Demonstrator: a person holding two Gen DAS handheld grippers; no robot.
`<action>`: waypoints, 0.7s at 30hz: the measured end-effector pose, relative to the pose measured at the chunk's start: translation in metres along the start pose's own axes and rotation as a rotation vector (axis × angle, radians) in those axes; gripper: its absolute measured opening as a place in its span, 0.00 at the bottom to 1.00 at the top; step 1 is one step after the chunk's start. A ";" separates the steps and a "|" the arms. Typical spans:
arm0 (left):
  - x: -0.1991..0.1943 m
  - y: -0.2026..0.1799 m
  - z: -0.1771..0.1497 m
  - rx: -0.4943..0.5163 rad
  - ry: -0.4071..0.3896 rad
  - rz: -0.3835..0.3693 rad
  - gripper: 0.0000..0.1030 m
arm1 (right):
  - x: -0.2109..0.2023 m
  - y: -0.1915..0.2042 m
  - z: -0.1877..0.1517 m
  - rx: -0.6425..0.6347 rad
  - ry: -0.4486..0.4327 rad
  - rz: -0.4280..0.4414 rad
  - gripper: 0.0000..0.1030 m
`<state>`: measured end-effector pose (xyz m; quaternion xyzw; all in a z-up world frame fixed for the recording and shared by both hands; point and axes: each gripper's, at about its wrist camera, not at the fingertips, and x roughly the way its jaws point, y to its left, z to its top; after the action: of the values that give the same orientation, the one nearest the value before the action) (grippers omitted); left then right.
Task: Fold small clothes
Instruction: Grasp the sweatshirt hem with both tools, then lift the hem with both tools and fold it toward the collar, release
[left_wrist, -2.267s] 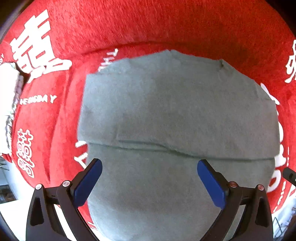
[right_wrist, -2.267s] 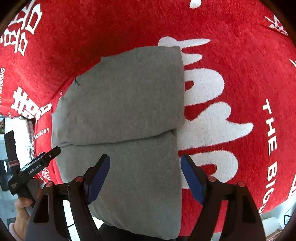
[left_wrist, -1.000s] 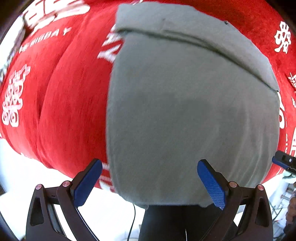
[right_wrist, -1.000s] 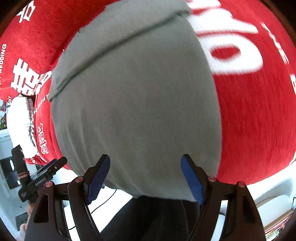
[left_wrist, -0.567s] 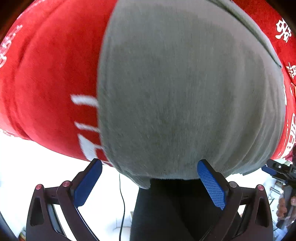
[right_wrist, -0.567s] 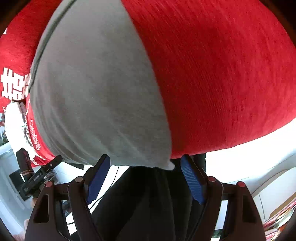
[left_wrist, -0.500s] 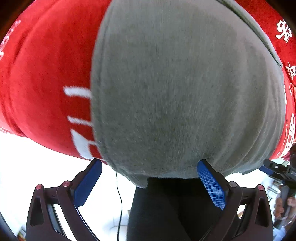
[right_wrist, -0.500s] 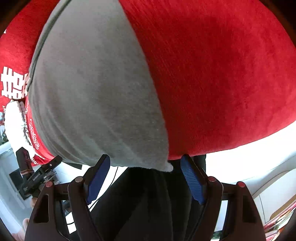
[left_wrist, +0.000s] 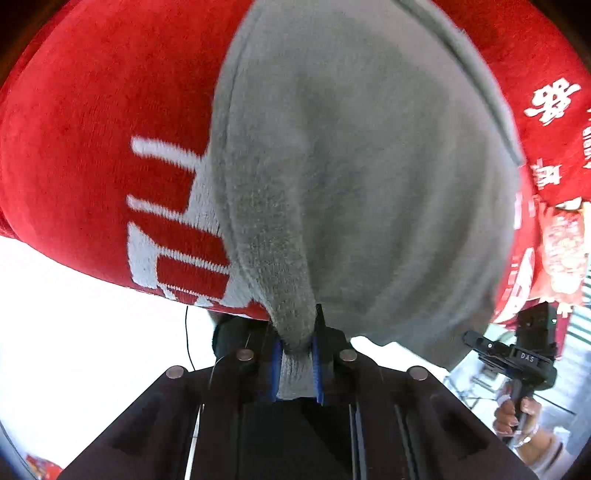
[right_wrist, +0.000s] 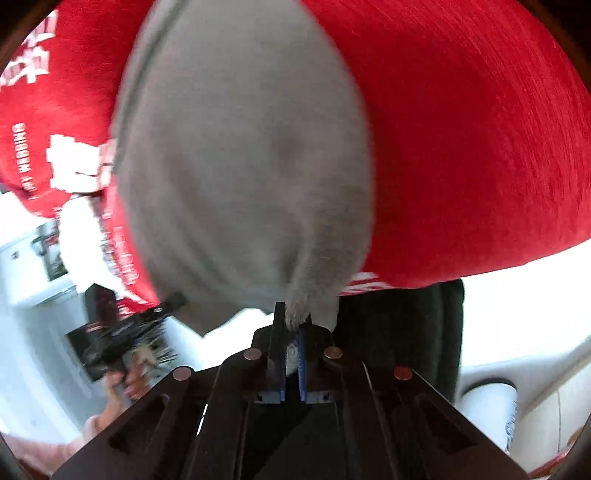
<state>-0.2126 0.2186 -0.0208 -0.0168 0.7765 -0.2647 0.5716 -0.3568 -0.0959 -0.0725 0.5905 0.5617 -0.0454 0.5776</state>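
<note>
Both grippers (left_wrist: 295, 363) (right_wrist: 291, 363) now apparently around garment (left_wrist: 369, 166) hem.

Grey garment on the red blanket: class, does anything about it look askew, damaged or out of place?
Nothing looks damaged. The grey garment lies on the red blanket, its near edge hanging past the blanket's edge. The left gripper is closing on one bunched corner; the right gripper pinches the other.

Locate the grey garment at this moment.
The grey garment lies on the red blanket, centre of both wrist views; its near edge overhangs the blanket's edge, pinched by the left hand-held gripper and right hand-held gripper.
</note>
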 end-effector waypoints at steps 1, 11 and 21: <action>-0.009 -0.001 0.001 0.010 -0.008 -0.016 0.14 | -0.008 0.010 0.003 -0.010 -0.012 0.042 0.05; -0.100 -0.049 0.087 0.102 -0.229 -0.087 0.14 | -0.066 0.102 0.097 -0.094 -0.216 0.229 0.05; -0.093 -0.066 0.186 0.124 -0.293 0.057 0.15 | -0.062 0.105 0.184 0.005 -0.239 0.147 0.05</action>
<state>-0.0320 0.1190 0.0507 0.0019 0.6670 -0.2906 0.6861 -0.1947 -0.2371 -0.0228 0.6219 0.4442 -0.0744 0.6406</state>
